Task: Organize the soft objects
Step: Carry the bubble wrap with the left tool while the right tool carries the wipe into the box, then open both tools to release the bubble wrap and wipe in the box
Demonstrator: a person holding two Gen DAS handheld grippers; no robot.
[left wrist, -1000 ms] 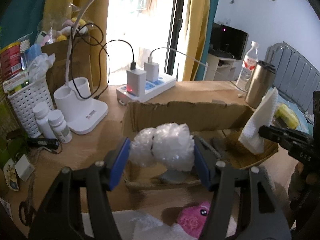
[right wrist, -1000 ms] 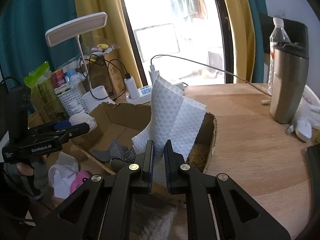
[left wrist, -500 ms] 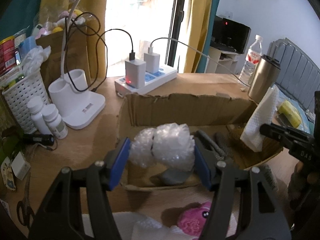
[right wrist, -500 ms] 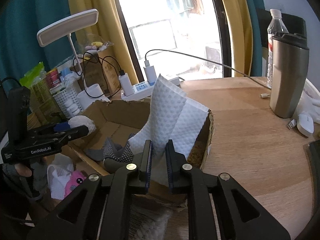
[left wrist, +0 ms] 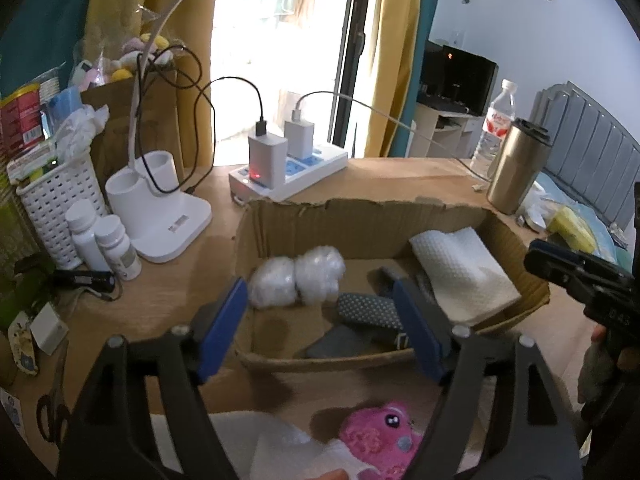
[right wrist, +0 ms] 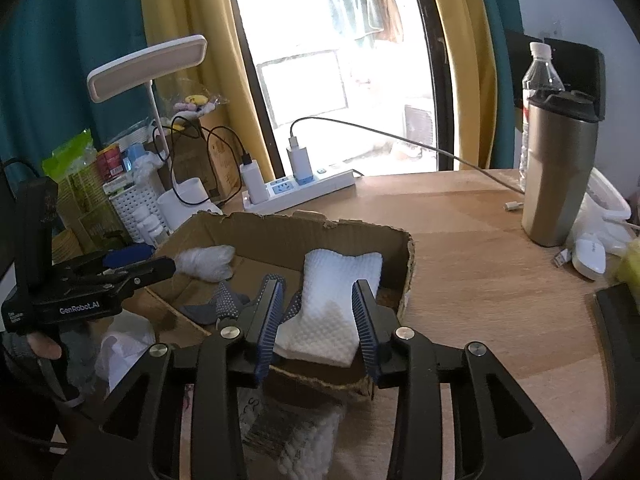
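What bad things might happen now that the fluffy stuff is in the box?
The white cloth leans on the cardboard box wall near the torn rim, so it may slide out. Both grippers' jaws are opening with nothing pinched; the right gripper might snag the cloth when it pulls away. The pink plush toy lies outside the box, easily forgotten.

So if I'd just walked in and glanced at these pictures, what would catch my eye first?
Probably the torn cardboard box in the middle of the wooden desk, holding a ball of bubble wrap, a white paper towel and dotted grey socks. Two black handheld grippers frame it, left gripper and right gripper, both with jaws opening and holding nothing. A pink plush toy lies on the desk just in front of the box.
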